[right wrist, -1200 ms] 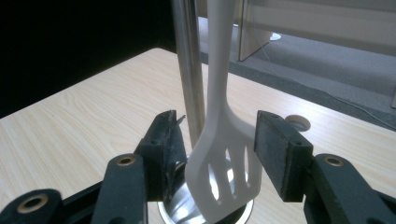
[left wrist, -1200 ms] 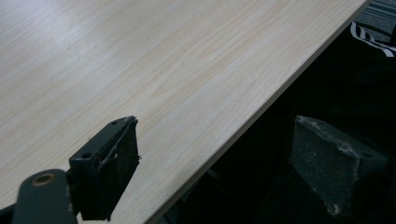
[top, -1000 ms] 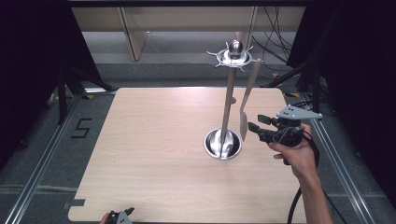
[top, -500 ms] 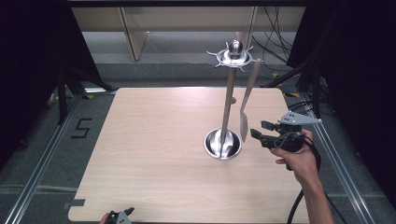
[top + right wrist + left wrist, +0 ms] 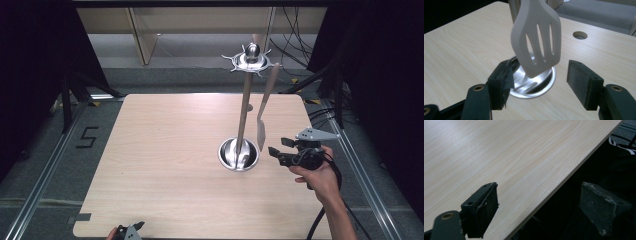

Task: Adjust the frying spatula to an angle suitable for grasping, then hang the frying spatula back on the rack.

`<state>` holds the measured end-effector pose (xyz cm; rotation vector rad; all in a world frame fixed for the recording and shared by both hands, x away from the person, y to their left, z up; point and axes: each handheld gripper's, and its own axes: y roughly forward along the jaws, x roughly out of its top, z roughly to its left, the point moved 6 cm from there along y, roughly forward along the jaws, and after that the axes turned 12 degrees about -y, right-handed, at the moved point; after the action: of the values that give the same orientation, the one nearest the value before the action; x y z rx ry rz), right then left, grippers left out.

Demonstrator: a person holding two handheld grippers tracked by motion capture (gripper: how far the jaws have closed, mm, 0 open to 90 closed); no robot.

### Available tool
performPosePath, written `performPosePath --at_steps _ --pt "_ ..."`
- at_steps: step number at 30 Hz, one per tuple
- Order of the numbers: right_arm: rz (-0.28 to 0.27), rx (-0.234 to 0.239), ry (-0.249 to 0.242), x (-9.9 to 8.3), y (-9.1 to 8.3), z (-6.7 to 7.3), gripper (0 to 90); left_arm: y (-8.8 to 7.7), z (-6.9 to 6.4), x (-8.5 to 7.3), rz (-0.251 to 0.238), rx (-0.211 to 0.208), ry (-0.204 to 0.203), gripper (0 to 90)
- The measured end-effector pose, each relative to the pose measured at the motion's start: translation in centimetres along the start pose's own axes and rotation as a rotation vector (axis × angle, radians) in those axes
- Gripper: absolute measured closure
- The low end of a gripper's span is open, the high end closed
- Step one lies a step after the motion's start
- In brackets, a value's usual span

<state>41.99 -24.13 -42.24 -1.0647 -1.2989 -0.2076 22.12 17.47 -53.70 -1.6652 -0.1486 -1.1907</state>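
A utensil stand rises mid-table: a round steel base (image 5: 239, 154), a thin pole (image 5: 244, 110) and a spiked hanger top (image 5: 251, 60). A pale slotted spatula (image 5: 265, 102) hangs from the top, blade down beside the pole. My right gripper (image 5: 278, 146) sits just right of the base, open, its jaws pointing left at the blade. In the right gripper view the spatula blade (image 5: 537, 40) hangs above and between the two open jaws, with the base (image 5: 534, 80) behind. My left gripper (image 5: 131, 230) rests at the table's near edge, open and empty (image 5: 539, 207).
The wooden table (image 5: 160, 150) has a round cable hole (image 5: 580, 35) past the stand. Its near edge (image 5: 564, 182) runs under the left gripper, dark floor beyond. Metal rails (image 5: 45, 170) flank the table; cables (image 5: 300, 50) lie at the back right.
My right gripper has drifted slightly down and left, toward the stand's base and under the spatula blade. The left gripper has stayed put.
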Motion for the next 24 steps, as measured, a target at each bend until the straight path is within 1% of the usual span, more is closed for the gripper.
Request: performPosePath --at_steps 1,2,3,4,5,6,7,8,9,10,11,12,13,14,15,16,17,18,19,20,21,22,23,24 --pt "-0.012 0.004 0.001 -0.1 0.2 0.0 38.2 0.0 0.0 0.0 0.006 -0.005 0.007 14.8" --pt "-0.007 0.012 0.019 -0.2 0.1 0.1 38.1 0.1 -0.1 0.0 -0.001 -0.004 -0.003 14.8" --pt "0.009 0.012 0.007 -0.5 0.1 0.1 38.0 0.2 -0.1 -0.1 -0.003 -0.016 -0.008 14.8" --pt "0.007 0.017 0.014 -0.7 0.0 0.2 37.9 0.2 -0.3 -0.1 -0.011 -0.009 -0.047 14.8" --pt "0.004 0.018 0.018 -0.8 0.1 0.3 37.9 0.1 0.0 0.0 -0.004 -0.005 -0.012 14.8" --pt "0.003 0.024 0.014 -1.1 0.1 0.4 37.9 0.1 0.0 0.0 -0.009 -0.004 -0.035 14.8" --pt "0.006 0.028 0.016 -1.4 0.2 0.5 37.8 0.0 0.1 0.1 -0.012 -0.002 -0.021 14.8" --pt "0.029 0.026 0.025 -1.8 0.2 0.6 37.6 0.0 0.2 0.0 -0.007 0.0 -0.018 14.8" --pt "0.039 0.026 0.015 -2.1 0.3 0.6 37.5 0.0 0.3 0.1 -0.006 -0.004 -0.004 14.8" --pt "0.049 0.027 0.014 -2.5 0.6 0.6 37.3 -0.1 0.4 0.0 0.009 -0.009 0.015 14.8" --pt "0.065 0.026 0.019 -2.7 0.6 0.7 37.1 -0.2 0.5 -0.1 0.035 -0.013 0.024 14.8" --pt "0.071 0.036 0.009 -3.0 0.7 0.8 36.8 0.0 0.0 -0.1 -0.006 -0.001 -0.045 14.8" --pt "0.072 0.025 -0.014 -3.2 0.8 0.6 36.7 -0.1 0.2 0.0 -0.003 -0.003 0.003 14.8" --pt "0.086 0.029 -0.016 -3.4 0.8 0.7 36.7 -0.1 -0.1 0.0 -0.018 -0.014 -0.037 14.8" --pt "0.087 0.036 -0.022 -3.6 0.9 0.7 36.5 -0.2 0.1 0.1 -0.012 -0.014 -0.002 14.8" --pt "0.089 0.029 -0.015 -3.8 0.9 0.8 36.4 -0.2 0.1 0.1 -0.004 -0.007 -0.006 14.8" --pt "0.096 0.035 -0.021 -4.0 0.9 0.9 36.4 -0.2 0.1 0.1 -0.009 -0.011 0.003 14.8" --pt "0.098 0.04 0.008 -4.1 0.9 1.3 36.4 -0.3 0.2 0.0 0.01 -0.015 0.028 14.8" --pt "0.1 0.043 0.013 -4.3 0.8 1.4 36.4 -0.1 0.0 0.1 -0.013 -0.009 -0.014 14.8" --pt "0.105 0.028 -0.02 -4.6 0.9 1.1 36.3 -0.1 -0.1 0.1 -0.021 -0.006 -0.025 14.8" --pt "0.13 0.035 0.013 -4.9 0.8 1.4 36.2 -0.4 0.1 0.1 0.005 -0.014 0.024 14.8" --pt "0.127 0.036 -0.004 -5.2 1.0 1.3 36.2 -0.4 0.1 0.1 0.004 -0.017 0.024 14.8" --pt "0.133 0.043 0.0 -5.4 1.1 1.3 36.1 -0.1 0.0 0.2 -0.026 -0.011 -0.007 14.8" --pt "0.136 0.041 -0.002 -5.6 1.2 1.1 36.1 -0.1 0.0 0.1 -0.022 -0.004 -0.02 14.8"
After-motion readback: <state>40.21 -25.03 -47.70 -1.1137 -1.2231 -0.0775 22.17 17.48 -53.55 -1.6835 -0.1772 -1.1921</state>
